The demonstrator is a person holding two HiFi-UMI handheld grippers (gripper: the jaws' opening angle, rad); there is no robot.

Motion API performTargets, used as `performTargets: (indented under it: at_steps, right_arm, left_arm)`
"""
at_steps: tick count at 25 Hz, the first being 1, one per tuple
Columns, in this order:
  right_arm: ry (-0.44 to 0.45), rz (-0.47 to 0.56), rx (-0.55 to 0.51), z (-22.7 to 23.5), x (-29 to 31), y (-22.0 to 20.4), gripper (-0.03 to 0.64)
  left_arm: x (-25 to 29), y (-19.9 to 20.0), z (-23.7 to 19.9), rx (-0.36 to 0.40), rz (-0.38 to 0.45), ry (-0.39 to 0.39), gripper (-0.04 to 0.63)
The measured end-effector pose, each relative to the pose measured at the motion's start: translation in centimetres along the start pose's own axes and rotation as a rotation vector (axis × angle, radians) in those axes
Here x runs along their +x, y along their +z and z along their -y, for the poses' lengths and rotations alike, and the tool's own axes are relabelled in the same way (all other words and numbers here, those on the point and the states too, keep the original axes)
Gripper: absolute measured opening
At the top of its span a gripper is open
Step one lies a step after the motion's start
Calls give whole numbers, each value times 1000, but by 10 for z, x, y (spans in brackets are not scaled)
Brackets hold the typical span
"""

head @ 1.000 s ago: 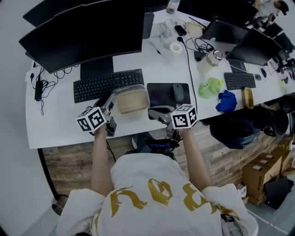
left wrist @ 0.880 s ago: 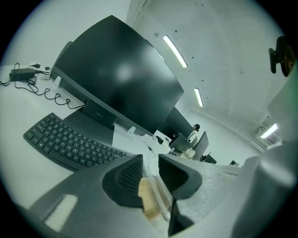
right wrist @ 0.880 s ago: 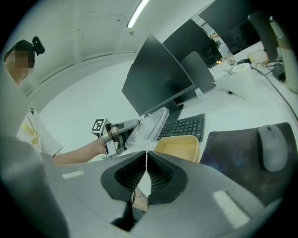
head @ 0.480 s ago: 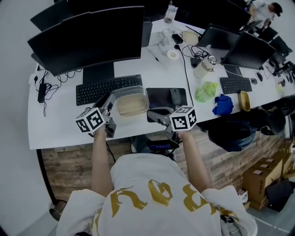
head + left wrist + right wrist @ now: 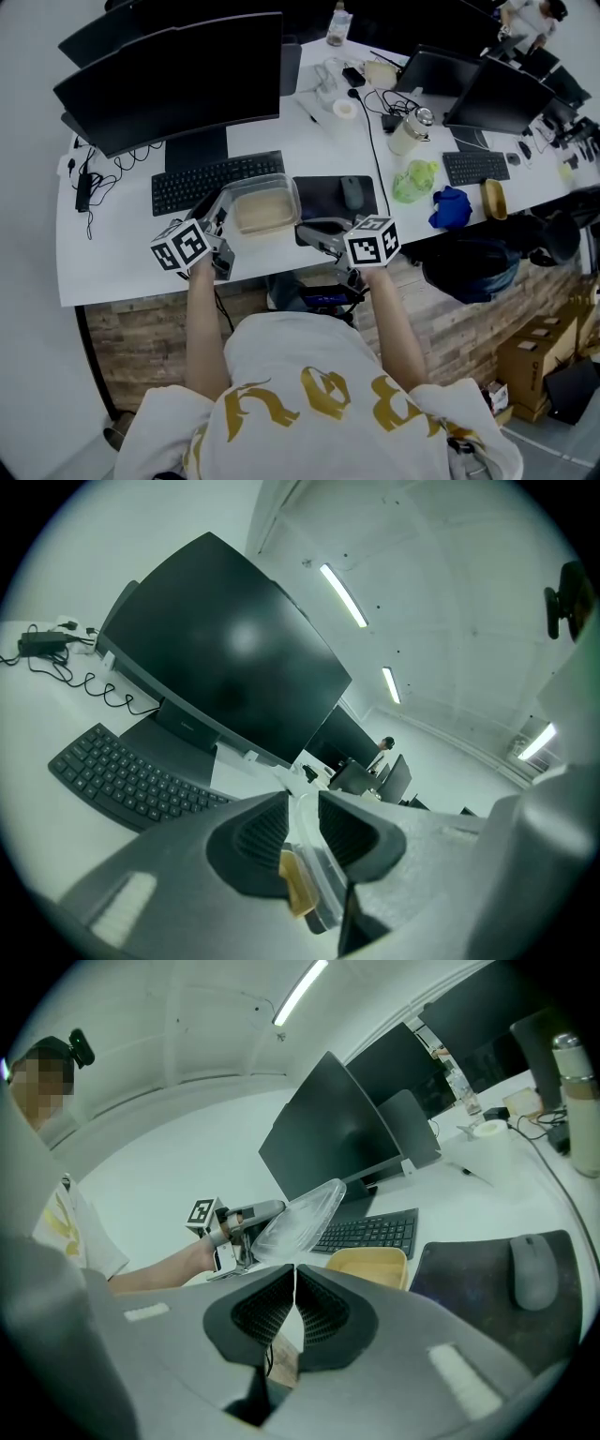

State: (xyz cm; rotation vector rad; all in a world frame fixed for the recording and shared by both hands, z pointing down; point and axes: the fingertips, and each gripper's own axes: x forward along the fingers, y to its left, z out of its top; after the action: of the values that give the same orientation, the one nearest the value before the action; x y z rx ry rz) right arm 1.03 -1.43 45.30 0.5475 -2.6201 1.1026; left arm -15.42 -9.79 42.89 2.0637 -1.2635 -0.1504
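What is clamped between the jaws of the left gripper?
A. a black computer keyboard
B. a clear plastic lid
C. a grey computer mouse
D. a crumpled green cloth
B: in the left gripper view the left gripper has its jaws pinched on the rim of the clear plastic lid, which shows tilted in the right gripper view.

Left tool [image 5: 302, 803]: matt grey plastic shell with dark ribbed pads, closed on the lid [image 5: 298, 1215], which is thin clear plastic, glossy and slightly clouded.

Right tool [image 5: 295, 1283]: same matt grey shell, ribbed pads pressed together.

Box [image 5: 367, 1264], just ahead of the right tool: tan, matt, smooth.

Mat [image 5: 473, 1283], right of that tool: dark, matt, cloth-like. The mouse [image 5: 531, 1271] on it is smooth grey plastic.

Keyboard [image 5: 217, 178], beyond the left tool: black matt plastic.

Table [image 5: 112, 258]: white, smooth, low sheen.

Monitor [image 5: 225, 663]: dark screen, soft sheen.
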Motion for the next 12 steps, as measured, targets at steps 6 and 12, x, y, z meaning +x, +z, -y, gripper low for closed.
performTargets:
  at_steps: [6,12]
  right_arm:
    - [-13,8,-1,0,-4,-2,32]
    - [-3,18,13,-2,-5,-3,32]
  left_arm:
    - [-1,-1,5,3,-1,-3,95]
    - [-2,-1,7,-1,3,-10,95]
